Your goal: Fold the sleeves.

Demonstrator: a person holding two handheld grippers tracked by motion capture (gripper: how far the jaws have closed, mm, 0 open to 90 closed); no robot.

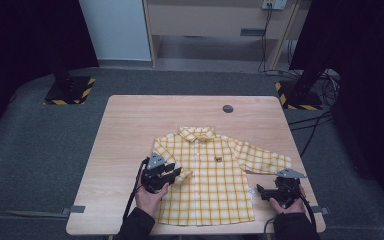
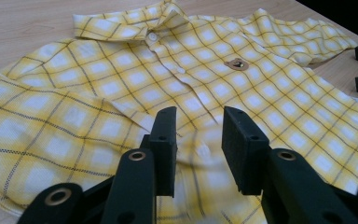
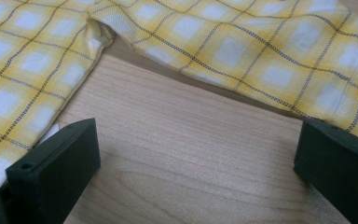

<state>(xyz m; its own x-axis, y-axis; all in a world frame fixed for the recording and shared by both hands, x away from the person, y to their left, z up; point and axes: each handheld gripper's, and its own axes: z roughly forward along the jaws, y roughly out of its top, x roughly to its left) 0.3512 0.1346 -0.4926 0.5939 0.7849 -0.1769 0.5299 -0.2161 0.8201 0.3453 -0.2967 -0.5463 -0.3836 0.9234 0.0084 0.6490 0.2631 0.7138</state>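
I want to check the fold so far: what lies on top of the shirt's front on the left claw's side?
The folded-in sleeve lies across the shirt front there, with the left claw open just above it. The fabric beneath that fold is covered, so it cannot be checked.

The shirt [image 1: 210, 175] is yellow with white squares crossed by thin dark lines in a check pattern, and bears a small brown round badge [image 2: 238, 64] on the chest and a pale button [image 2: 152, 36] below the collar. It lies on a light wood-grain bench [image 1: 130, 130] with a small dark grey disc [image 1: 228, 108] near its far edge. Both tongs [image 1: 176, 172] [image 1: 261, 192] are black with grey top plates, and the floor [image 1: 35, 150] is dark grey, with black-and-yellow striped stand bases [image 1: 70, 92].
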